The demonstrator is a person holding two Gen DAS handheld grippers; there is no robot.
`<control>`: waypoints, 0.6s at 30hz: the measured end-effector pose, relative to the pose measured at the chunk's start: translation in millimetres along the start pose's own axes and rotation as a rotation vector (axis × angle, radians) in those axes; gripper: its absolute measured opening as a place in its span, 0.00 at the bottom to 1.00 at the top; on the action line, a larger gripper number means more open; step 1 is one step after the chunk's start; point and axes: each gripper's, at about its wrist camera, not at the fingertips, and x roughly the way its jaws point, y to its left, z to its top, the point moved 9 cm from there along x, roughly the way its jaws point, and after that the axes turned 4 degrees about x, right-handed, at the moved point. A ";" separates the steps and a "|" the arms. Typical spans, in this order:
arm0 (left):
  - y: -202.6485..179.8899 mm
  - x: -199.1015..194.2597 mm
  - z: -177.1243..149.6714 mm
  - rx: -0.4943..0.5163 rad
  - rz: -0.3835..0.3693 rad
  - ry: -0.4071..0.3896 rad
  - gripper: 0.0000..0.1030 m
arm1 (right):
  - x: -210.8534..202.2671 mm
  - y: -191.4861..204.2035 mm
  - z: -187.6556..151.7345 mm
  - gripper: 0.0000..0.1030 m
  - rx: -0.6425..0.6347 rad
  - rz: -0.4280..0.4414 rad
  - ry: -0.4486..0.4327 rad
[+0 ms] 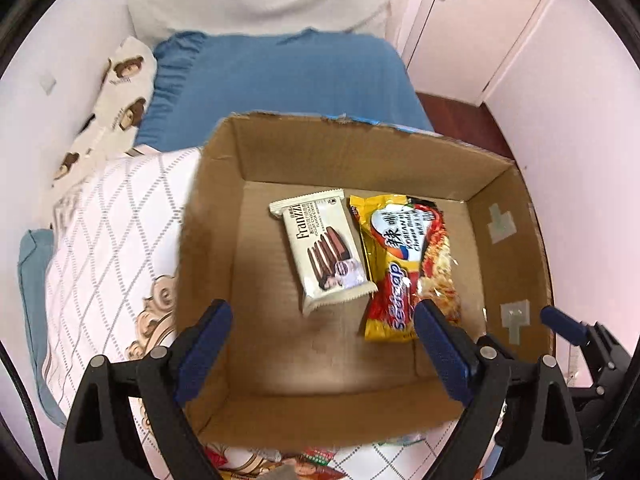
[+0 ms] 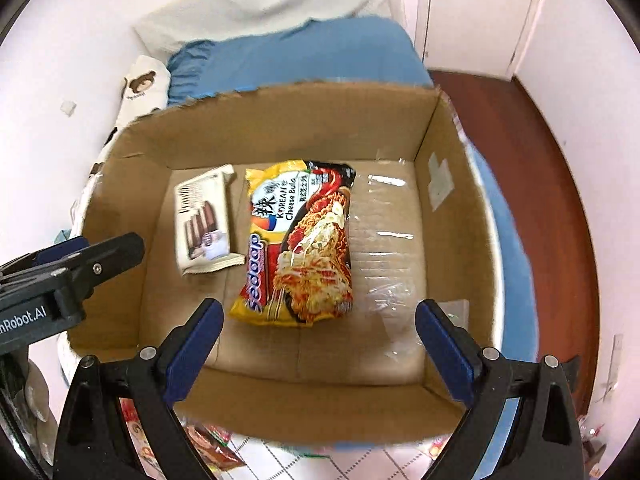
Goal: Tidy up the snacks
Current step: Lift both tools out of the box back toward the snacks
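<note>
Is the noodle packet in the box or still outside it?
In. The noodle packet lies flat on the floor of the box, beside the wafer pack; neither gripper touches it.

On the cream wafer packet [image 1: 320,250], lying left in the cardboard box [image 1: 340,152], I read "Franzzi" running along its length, with a smaller line beside it that looks like "chocolate flavor", too blurred to be sure. On the yellow noodle packet [image 2: 298,242] just right of it I read "Sedaap" in blue-rimmed letters, a large Chinese character on the white patch, and "KOREAN Cheese Buldak", the last word partly unclear. On my left claw [image 2: 132,246], seen from my right wrist view, the black body reads "nRobot.AI", cut off at the edge.
</note>
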 end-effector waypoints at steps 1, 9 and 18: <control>-0.5 -9.4 -2.9 0.004 0.004 -0.019 0.90 | -8.7 4.1 4.3 0.96 -0.008 -0.001 -0.014; -9.9 -83.4 -28.7 0.044 0.036 -0.165 0.90 | -93.8 17.4 -17.7 0.96 -0.031 0.040 -0.152; -18.5 -136.0 -55.8 0.050 0.031 -0.256 0.90 | -160.2 20.6 -48.3 0.96 -0.024 0.064 -0.259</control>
